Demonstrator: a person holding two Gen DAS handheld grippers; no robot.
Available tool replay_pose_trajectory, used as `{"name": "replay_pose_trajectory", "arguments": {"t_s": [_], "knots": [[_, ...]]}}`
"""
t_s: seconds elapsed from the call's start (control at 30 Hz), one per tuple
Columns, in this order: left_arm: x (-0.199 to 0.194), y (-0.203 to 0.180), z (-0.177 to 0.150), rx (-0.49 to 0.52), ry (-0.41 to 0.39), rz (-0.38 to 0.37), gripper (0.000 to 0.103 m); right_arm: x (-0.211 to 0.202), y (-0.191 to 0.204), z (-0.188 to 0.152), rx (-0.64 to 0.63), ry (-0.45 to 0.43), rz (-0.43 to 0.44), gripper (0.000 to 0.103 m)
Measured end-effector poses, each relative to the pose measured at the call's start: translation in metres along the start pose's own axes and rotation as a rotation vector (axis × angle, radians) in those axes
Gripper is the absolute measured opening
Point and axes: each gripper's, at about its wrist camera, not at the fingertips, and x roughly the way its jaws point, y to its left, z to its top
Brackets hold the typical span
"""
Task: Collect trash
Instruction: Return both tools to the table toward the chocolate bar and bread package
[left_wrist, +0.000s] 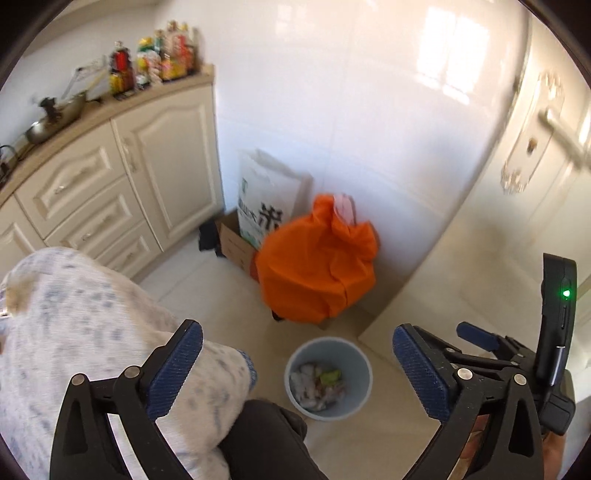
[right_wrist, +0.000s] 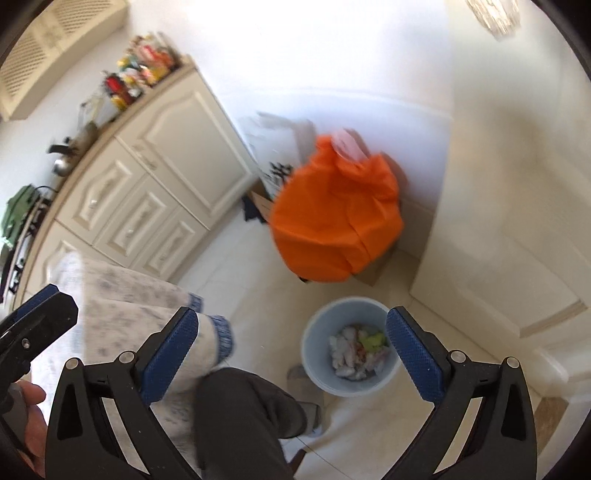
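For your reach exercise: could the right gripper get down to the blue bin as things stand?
Probably yes: the right gripper is open and empty, the blue bin sits below, with nothing between.

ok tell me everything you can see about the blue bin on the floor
The bin is a small round pale blue bucket, plastic by its look, standing upright and lidless on the light tiled floor. It is partly filled with crumpled white paper, a green scrap and some reddish bits. It sits in front of an orange bag, apart from it. Neither tool touches it; a slipper lies close beside it.
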Motion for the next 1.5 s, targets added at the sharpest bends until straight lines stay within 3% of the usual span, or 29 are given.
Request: {"name": "replay_pose_trajectory", "arguments": {"t_s": [0.3, 0.83, 1.2, 1.5], "knots": [[-0.105, 0.064, -0.036, -0.099, -0.151, 0.048, 0.102, -0.051, 0.097, 0.010, -0.166, -0.098, 0.099, 0.103], [-0.270, 0.164, -0.121, -0.327, -0.357, 0.286, 0.102, -0.077, 0.260, -0.014, -0.452, -0.140, 0.295, 0.103], [-0.294, 0.241, -0.168, -0.568, -0.328, 0.512, 0.102, -0.057, 0.367, -0.029, -0.689, -0.109, 0.405, 0.103], [-0.244, 0.309, -0.158, -0.725, -0.218, 0.598, 0.102, 0.027, 0.456, -0.035, -0.916, 0.002, 0.451, 0.103]]}}
